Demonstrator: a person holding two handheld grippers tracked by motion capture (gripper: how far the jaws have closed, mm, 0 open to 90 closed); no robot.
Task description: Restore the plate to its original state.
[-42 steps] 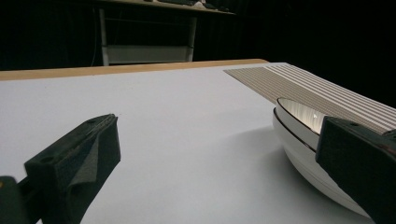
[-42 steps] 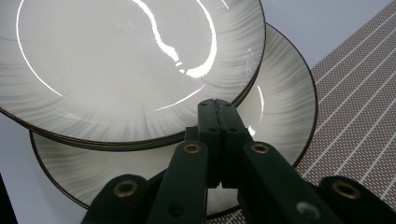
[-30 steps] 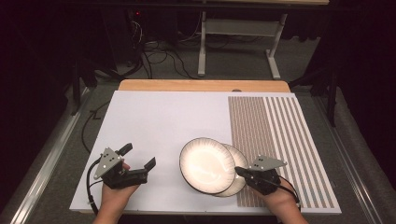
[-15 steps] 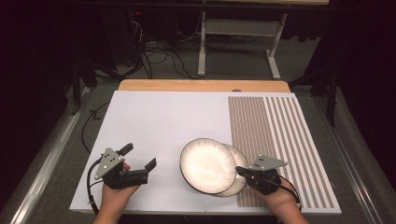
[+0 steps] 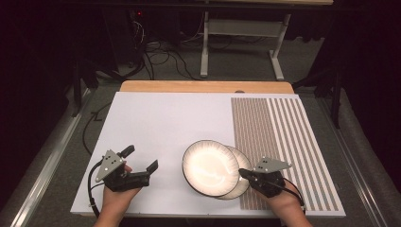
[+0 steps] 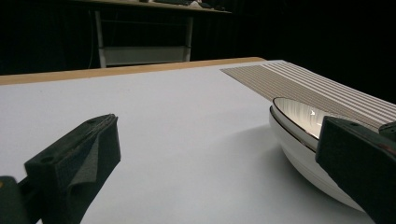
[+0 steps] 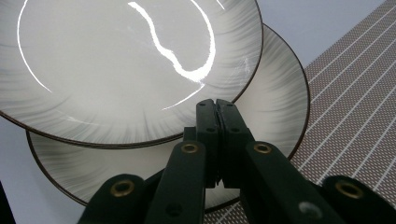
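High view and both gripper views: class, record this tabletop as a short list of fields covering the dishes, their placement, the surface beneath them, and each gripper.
dishes: two round white glazed plates with dark rims, upper plate overlapping lower plate
placement: stacked off-centre, the lower one showing to the right of the upper
surface: white board; the lower plate's right edge reaches the brown striped mat
left gripper: jaws wide apart, nothing between them, left of the plates
right gripper: jaws closed together, tips over the lower plate at the upper plate's rim

Overhead and close views sharing plates
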